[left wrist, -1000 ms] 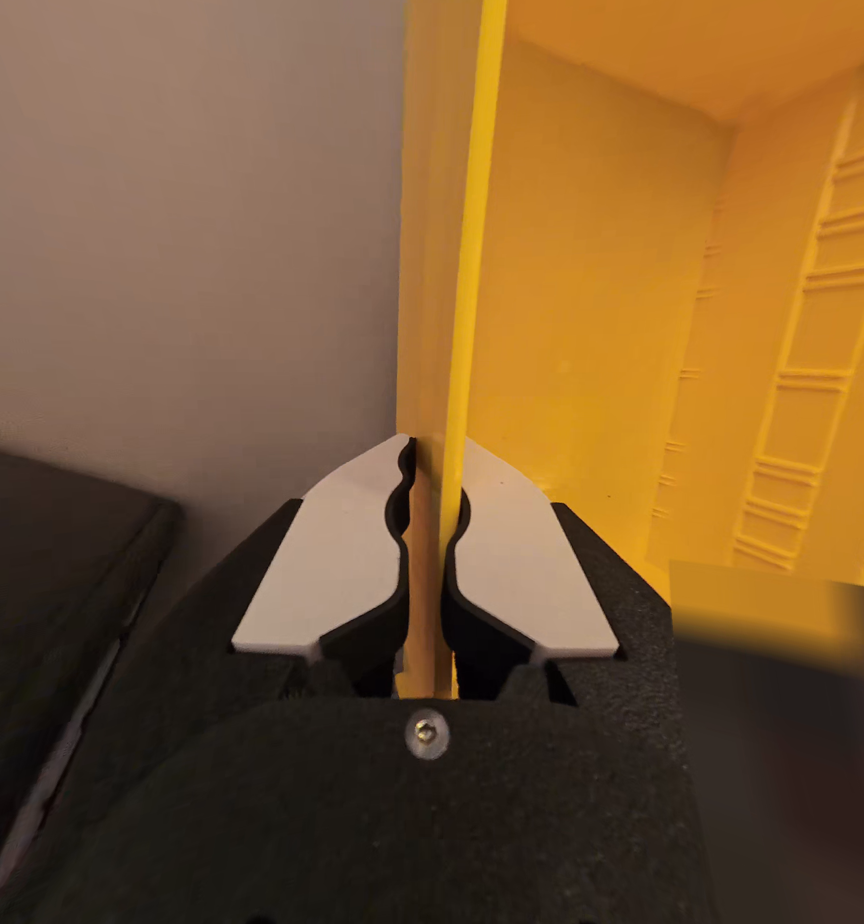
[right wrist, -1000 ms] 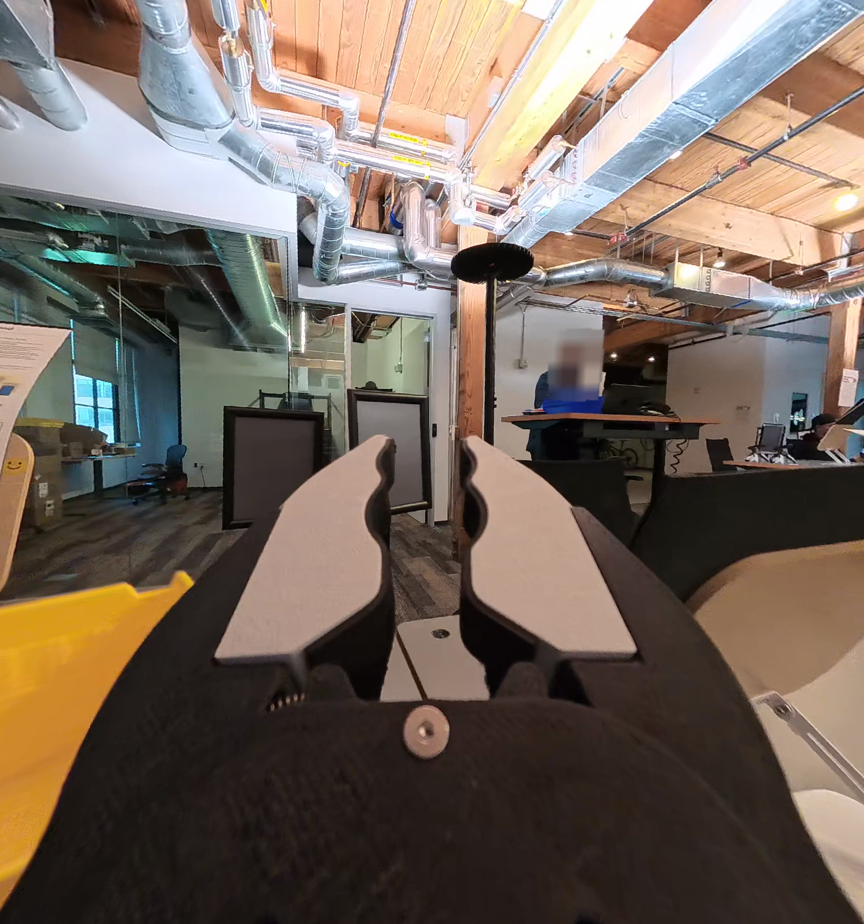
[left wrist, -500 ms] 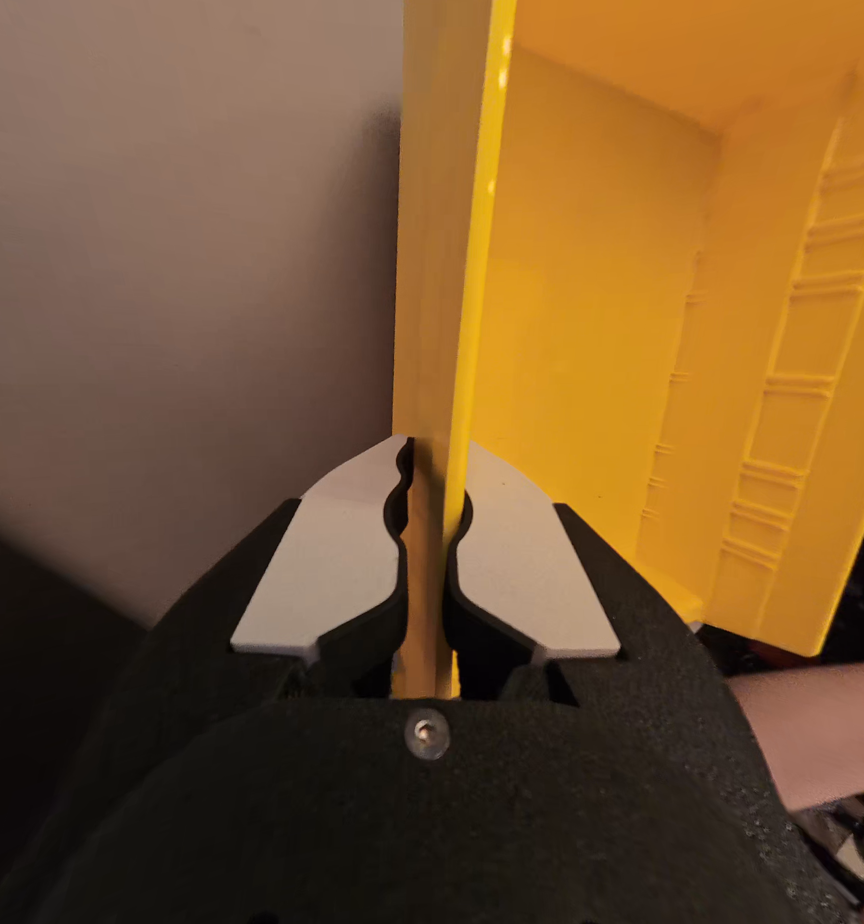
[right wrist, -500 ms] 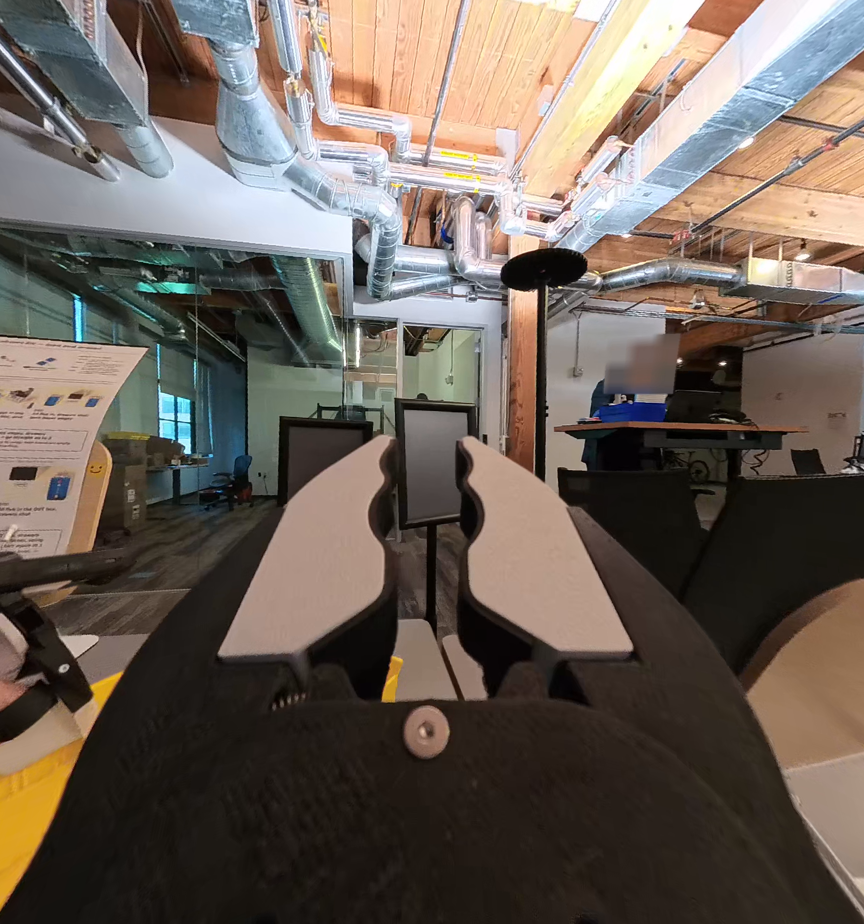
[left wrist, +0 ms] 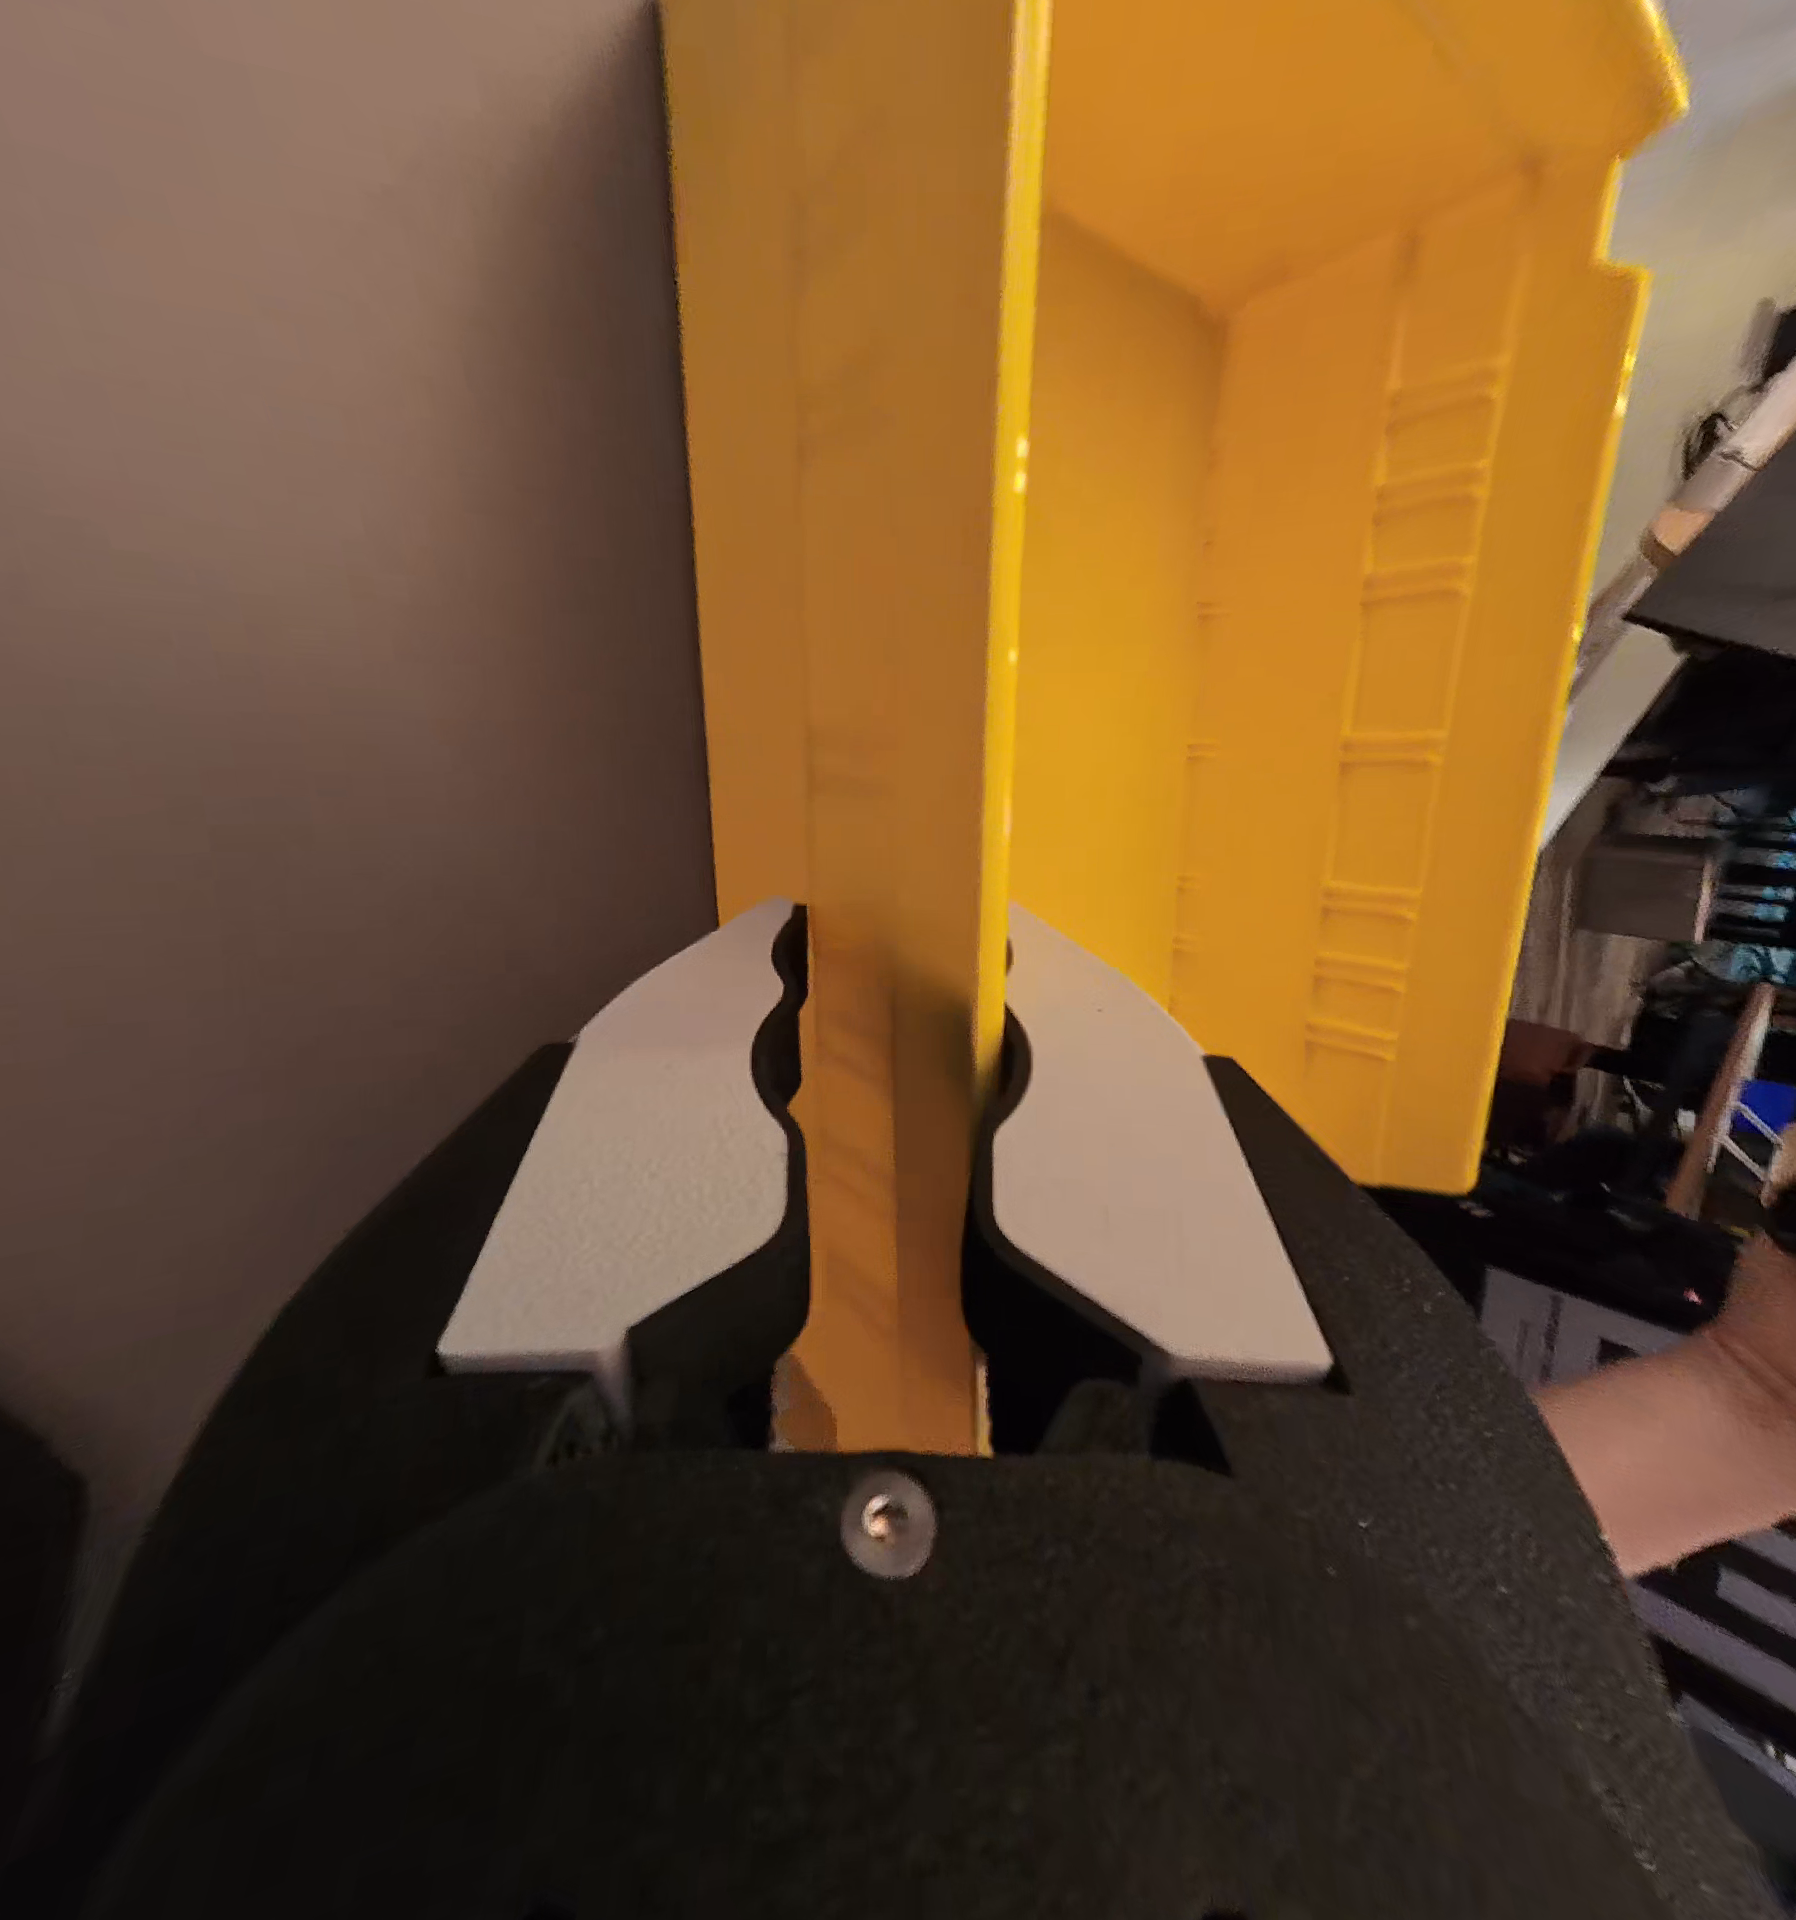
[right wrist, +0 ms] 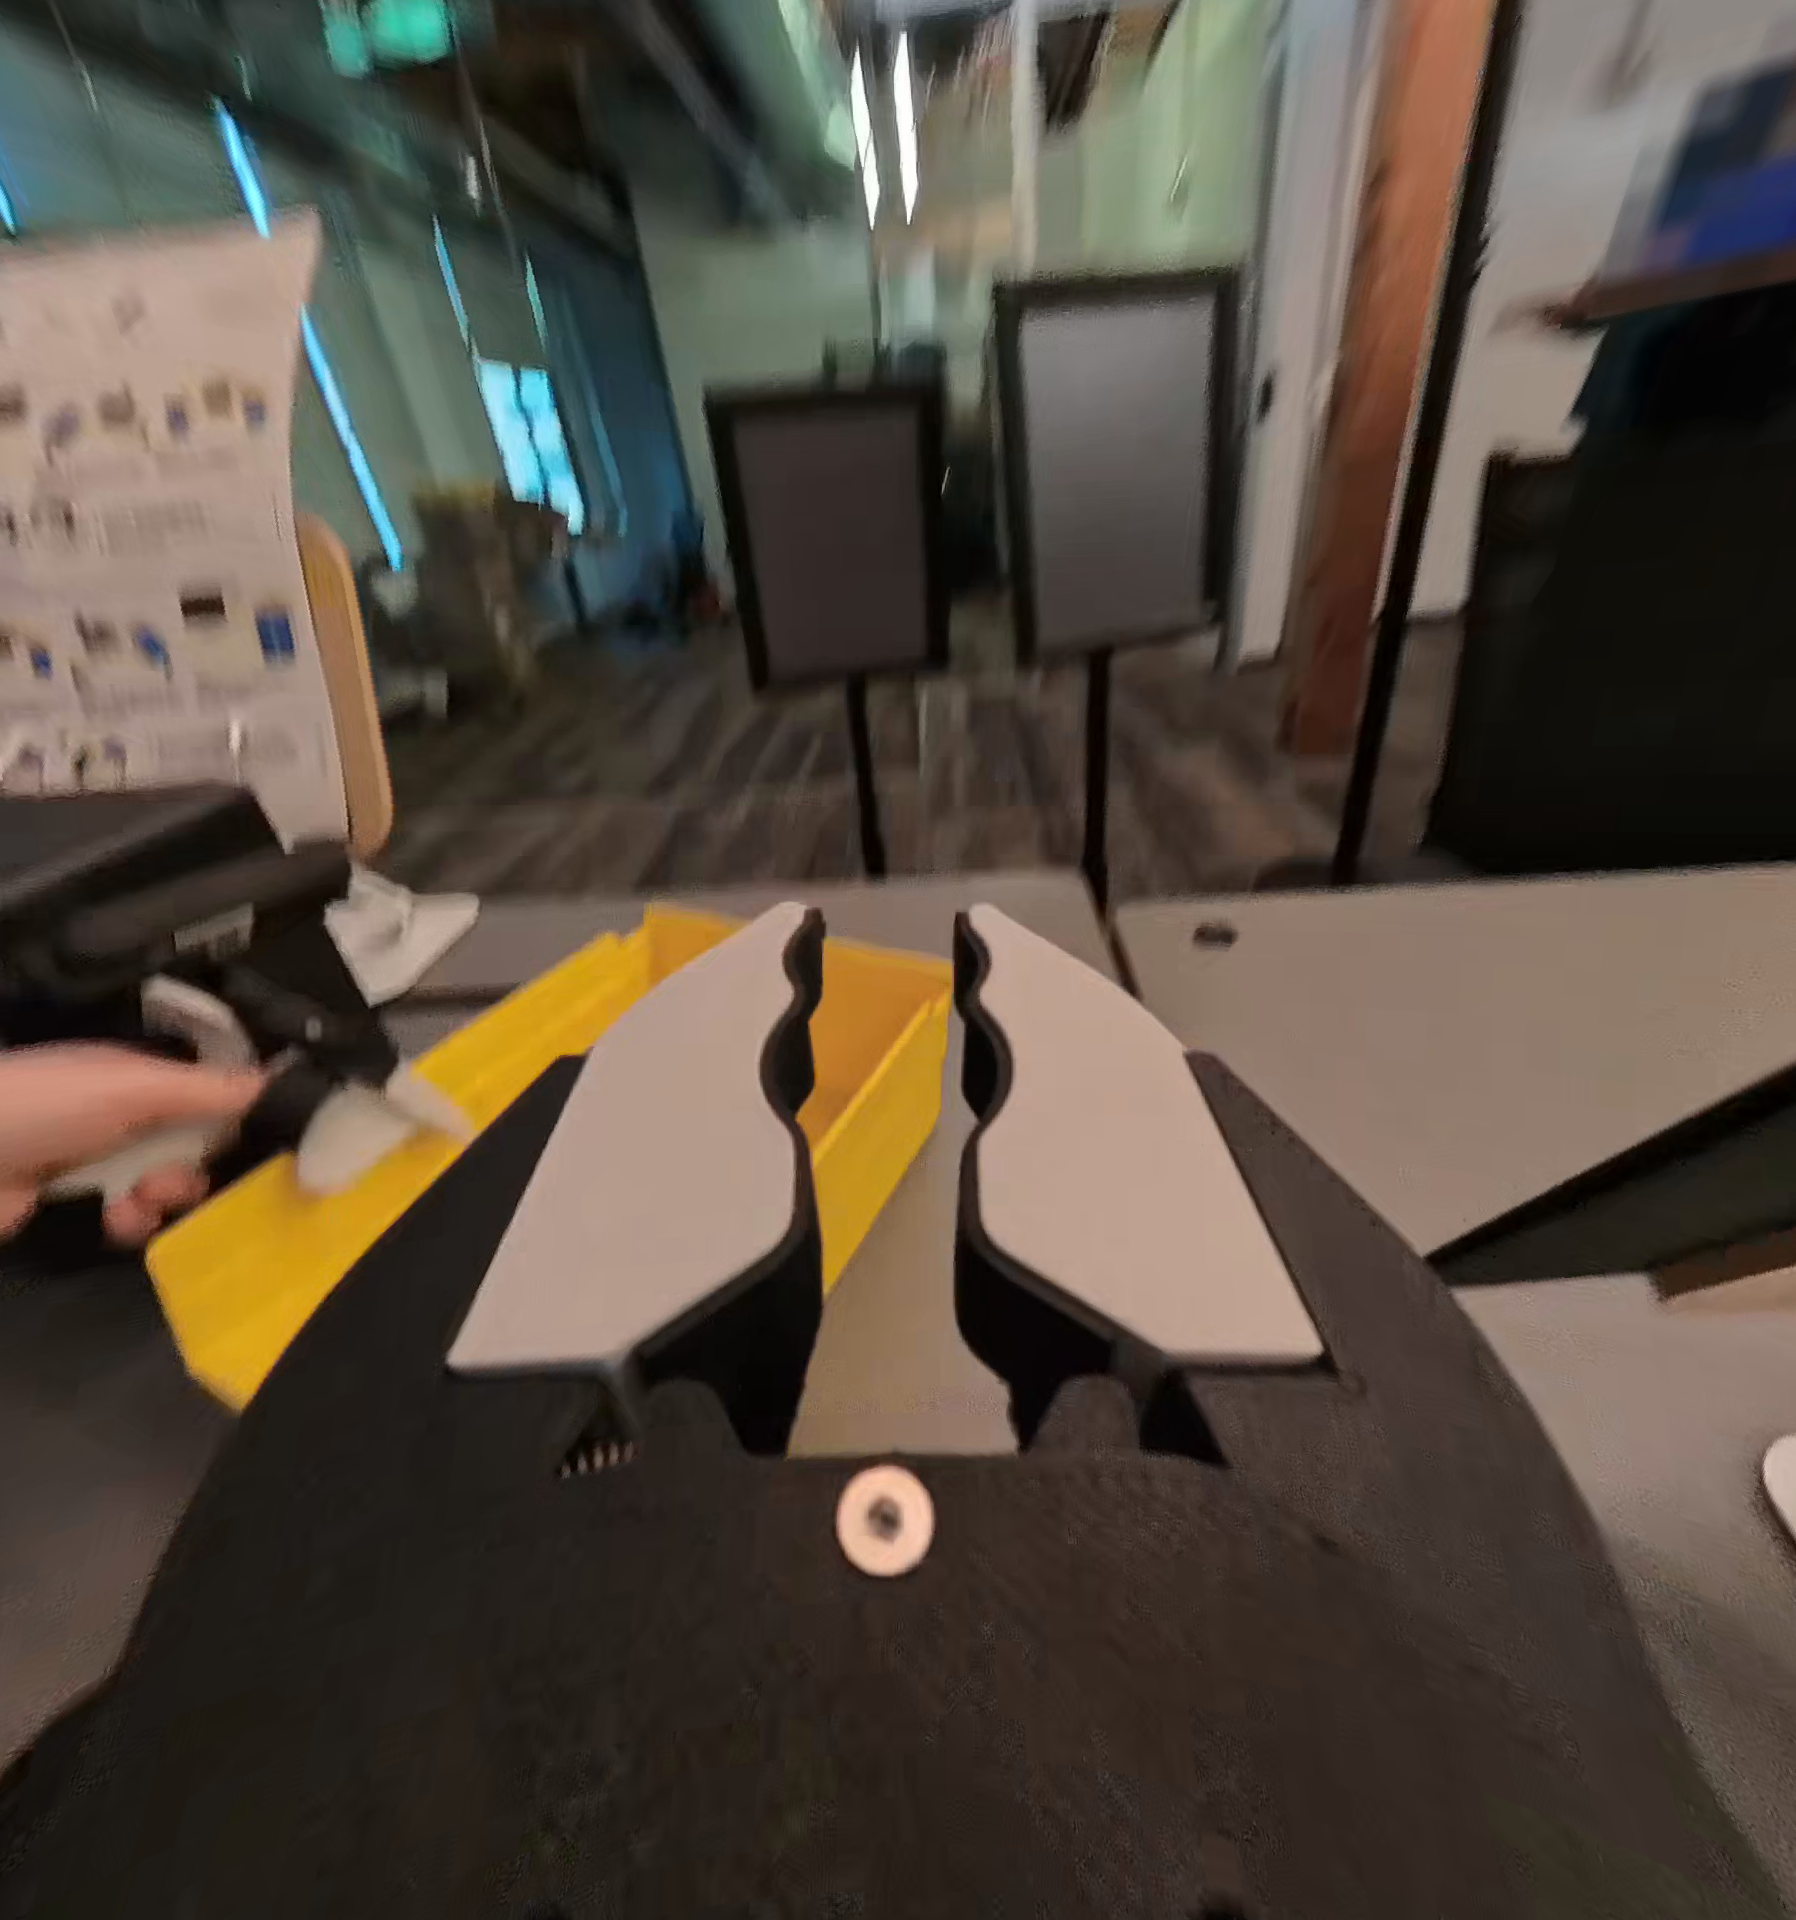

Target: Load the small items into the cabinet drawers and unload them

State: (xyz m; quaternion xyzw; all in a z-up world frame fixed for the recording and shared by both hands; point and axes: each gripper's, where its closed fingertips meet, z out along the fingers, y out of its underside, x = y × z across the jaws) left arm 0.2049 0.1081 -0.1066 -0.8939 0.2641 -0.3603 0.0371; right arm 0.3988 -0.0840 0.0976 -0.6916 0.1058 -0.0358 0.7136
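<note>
In the left wrist view, a plain tan wall (left wrist: 302,623) fills the left side. The left gripper (left wrist: 899,935) pinches one long side wall of the yellow drawer (left wrist: 904,520). One white finger is on the outside of that wall and the other is on the inside. The drawer's open inside faces right, and it looks empty. Its far wall has ridges like a little ladder. At the right edge a person's hand (left wrist: 1704,1434) shows, blurry.

In the right wrist view, a white poster (right wrist: 115,499) with small pictures stands at the far left. Below it, a hand (right wrist: 32,1132) holds the left gripper (right wrist: 374,1122), which grips the near side wall of the yellow drawer (right wrist: 281,1268). The drawer lies over the grey table (right wrist: 1496,1039), but the picture is too blurry to tell if it touches. The right gripper (right wrist: 886,925) is in the middle, its two fingers spread a little apart with nothing between them. It hangs above the table, just right of the drawer. Behind it stand two dark boards on poles (right wrist: 832,530).
</note>
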